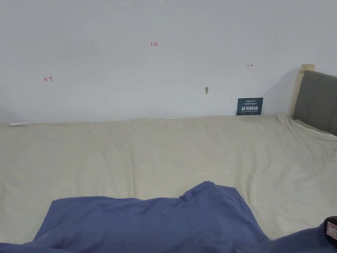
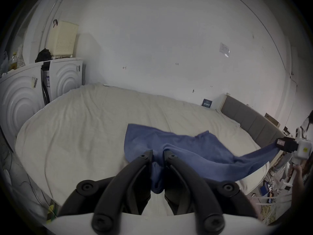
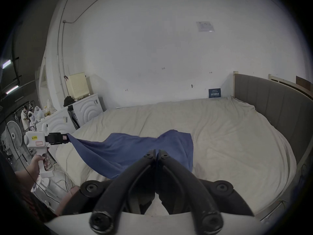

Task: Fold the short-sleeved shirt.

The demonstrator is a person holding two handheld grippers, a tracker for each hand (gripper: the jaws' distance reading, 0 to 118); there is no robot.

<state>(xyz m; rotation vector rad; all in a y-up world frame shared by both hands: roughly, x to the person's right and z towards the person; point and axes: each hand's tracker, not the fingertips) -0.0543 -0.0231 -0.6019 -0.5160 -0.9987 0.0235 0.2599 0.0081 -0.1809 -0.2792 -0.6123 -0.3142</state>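
A blue short-sleeved shirt (image 1: 154,220) is stretched over the near edge of the bed, its far part resting on the cream sheet (image 1: 164,151). My left gripper (image 2: 158,153) is shut on a bunched fold of the blue shirt (image 2: 186,147); it also appears far left in the right gripper view, as the left gripper (image 3: 66,137) pulling a corner taut. My right gripper (image 3: 157,152) is shut on the blue shirt (image 3: 132,150) edge. In the left gripper view, the right gripper (image 2: 279,142) holds the other stretched corner. The right gripper's tip (image 1: 331,229) peeks in at the head view's lower right.
A grey padded headboard (image 1: 317,102) bounds the bed on the right. A blue sign (image 1: 249,106) leans on the white wall. White cabinets (image 2: 25,89) with a cream basket (image 2: 61,38) stand left of the bed. A fan (image 3: 12,137) and cables sit beside it.
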